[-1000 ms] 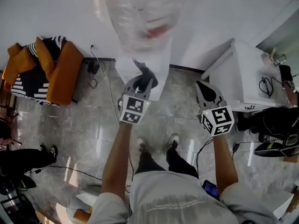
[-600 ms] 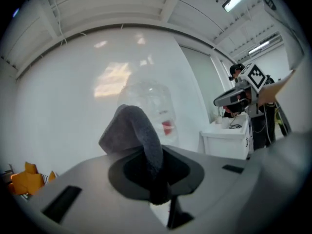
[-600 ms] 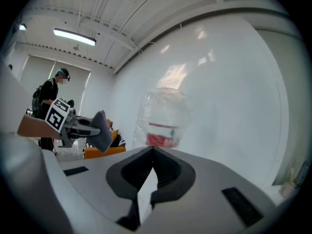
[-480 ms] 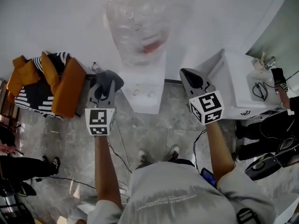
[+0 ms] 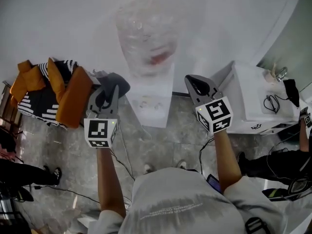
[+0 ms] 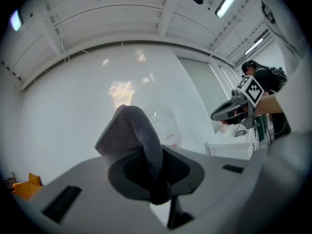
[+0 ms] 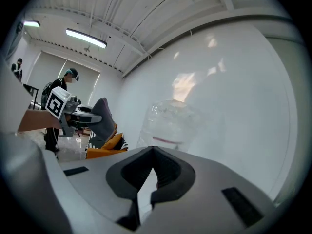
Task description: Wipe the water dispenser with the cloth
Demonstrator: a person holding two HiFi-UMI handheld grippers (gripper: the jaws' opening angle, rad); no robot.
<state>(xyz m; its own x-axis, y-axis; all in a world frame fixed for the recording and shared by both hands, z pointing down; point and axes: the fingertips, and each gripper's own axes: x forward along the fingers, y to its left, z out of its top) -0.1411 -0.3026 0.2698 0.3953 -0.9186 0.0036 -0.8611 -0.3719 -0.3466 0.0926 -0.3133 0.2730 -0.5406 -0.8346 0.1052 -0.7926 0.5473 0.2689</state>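
The water dispenser is a white cabinet against the wall with a clear bottle on top. My left gripper is to the left of the cabinet, apart from it, and is shut on a grey cloth. In the left gripper view the cloth sticks up from the closed jaws, with the bottle behind it. My right gripper hangs to the right of the dispenser, shut and empty. In the right gripper view its jaws meet in front of the bottle.
An orange chair with striped clothing stands left of the dispenser. A white cabinet with cables on top stands at the right. Cables run over the marble floor. People stand at the left and right edges.
My left gripper has moved left with the cloth, away from the dispenser's front. The right gripper has shifted slightly left and up. In the last half second both barely moved.
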